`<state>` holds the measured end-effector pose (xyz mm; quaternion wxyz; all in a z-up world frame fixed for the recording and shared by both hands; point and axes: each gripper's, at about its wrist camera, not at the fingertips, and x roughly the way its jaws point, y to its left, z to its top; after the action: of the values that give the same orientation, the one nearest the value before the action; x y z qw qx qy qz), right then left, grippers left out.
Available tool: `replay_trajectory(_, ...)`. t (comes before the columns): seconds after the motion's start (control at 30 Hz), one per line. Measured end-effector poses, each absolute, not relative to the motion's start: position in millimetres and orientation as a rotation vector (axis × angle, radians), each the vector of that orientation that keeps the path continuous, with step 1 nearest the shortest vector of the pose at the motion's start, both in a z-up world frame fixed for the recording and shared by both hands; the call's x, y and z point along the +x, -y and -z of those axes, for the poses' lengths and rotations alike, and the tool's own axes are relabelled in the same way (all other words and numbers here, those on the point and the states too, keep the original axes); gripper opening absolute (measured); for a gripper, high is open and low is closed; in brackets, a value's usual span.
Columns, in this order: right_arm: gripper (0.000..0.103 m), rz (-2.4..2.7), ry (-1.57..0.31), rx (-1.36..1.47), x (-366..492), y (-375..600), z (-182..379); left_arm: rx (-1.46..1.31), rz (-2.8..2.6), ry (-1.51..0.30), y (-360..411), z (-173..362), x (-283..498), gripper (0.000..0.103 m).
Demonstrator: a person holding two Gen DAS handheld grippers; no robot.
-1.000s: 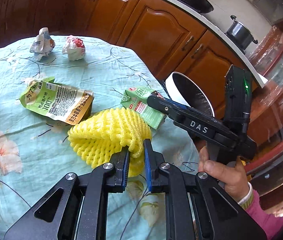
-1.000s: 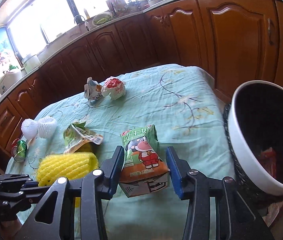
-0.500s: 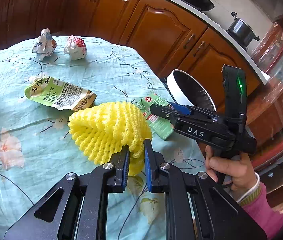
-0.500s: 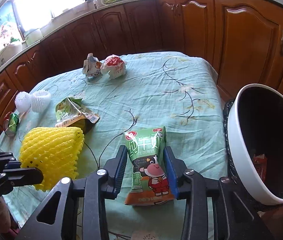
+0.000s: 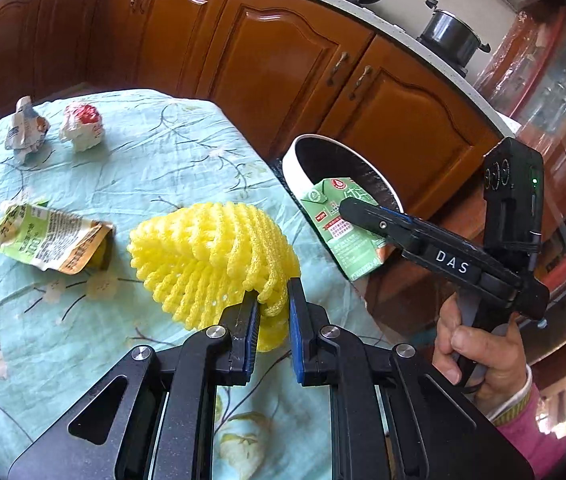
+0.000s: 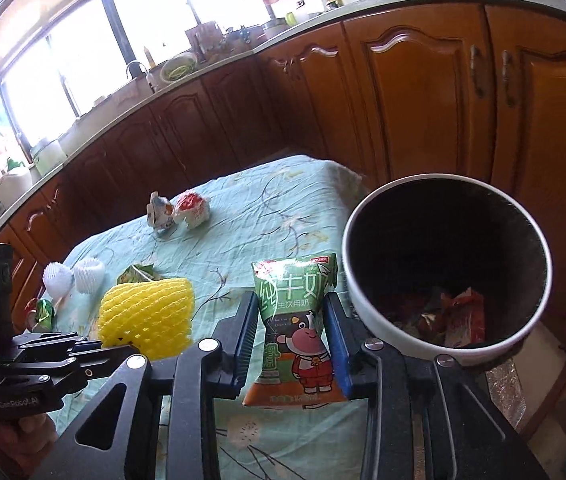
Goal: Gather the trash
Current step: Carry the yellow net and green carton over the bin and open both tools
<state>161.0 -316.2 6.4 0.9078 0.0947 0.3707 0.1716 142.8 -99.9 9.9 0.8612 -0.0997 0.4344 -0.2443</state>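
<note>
My left gripper (image 5: pixel 272 304) is shut on a yellow foam fruit net (image 5: pixel 211 256) and holds it above the table; the net also shows in the right wrist view (image 6: pixel 147 316). My right gripper (image 6: pixel 291 320) is shut on a green milk carton (image 6: pixel 295 320) and holds it upright in the air beside the rim of the white trash bin (image 6: pixel 367 312). In the left wrist view the carton (image 5: pixel 343 228) hangs at the bin's rim (image 5: pixel 295 168), past the table's edge. The bin holds some wrappers.
On the floral tablecloth (image 5: pixel 163 168) lie a green juice pouch (image 5: pixel 47 240), two crumpled wrappers (image 5: pixel 27 128) (image 5: pixel 83 126), white foam nets (image 6: pixel 73 276) and a small green wrapper (image 6: pixel 41 312). Wooden cabinets (image 5: pixel 291 68) stand behind the table and bin.
Both grippers have lifted their loads off the table. The right gripper has carried the carton up and to the right, to the bin's rim. The left has raised the yellow net.
</note>
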Motion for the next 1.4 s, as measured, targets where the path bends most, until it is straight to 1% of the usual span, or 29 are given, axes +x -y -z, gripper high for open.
replay_trajectory(0.47,0.034,-0.218,-0.723,0.298,165.1,394.0,-11.4,-0.12,0.624,-0.899,170.6,-23.0,179.8,0.012)
replay_trajectory(0.87,0.034,-0.174,-0.724,0.308,195.4,418.3,-9.4,-0.065,0.663,-0.924,216.9,-24.0,224.5,0.012)
replay_trajectory(1.4,0.034,-0.142,-0.76,0.315,221.4,435.0,-0.1,-0.014,0.679,-0.977,255.2,-13.7,252.7,0.012)
